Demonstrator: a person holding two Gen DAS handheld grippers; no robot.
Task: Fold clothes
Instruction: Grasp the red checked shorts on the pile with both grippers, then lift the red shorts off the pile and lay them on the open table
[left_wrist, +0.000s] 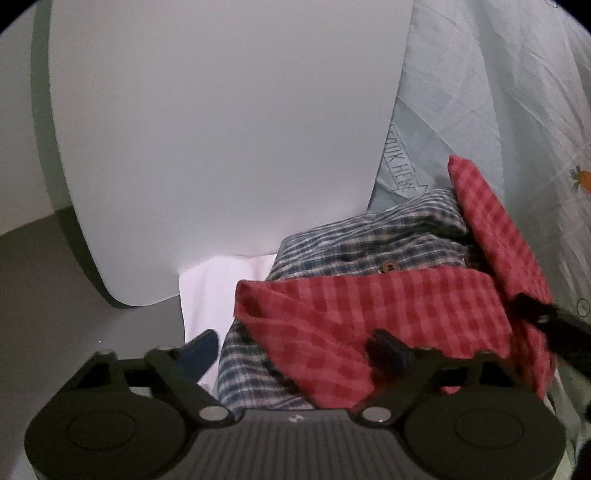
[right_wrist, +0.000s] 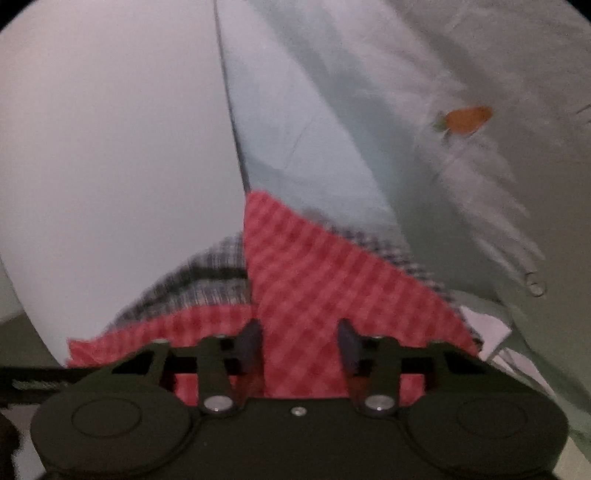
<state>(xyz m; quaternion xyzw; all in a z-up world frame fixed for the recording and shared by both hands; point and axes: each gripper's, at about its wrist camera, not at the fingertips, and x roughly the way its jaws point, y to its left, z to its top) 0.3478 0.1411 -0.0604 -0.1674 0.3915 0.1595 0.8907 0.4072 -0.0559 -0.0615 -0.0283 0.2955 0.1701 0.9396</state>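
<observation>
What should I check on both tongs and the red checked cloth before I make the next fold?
1. Left tongs open: ok, fingers stand wide apart.
2. Right tongs gripping the red checked cloth: cannot tell, the fingers stand apart with cloth between them.
3. Red cloth on the blue plaid shirt: ok, it overlaps the shirt.
4. Red cloth flat: not ok, one corner stands up.
5. Shirt buttons uncovered: ok, one shows just above the red edge.
</observation>
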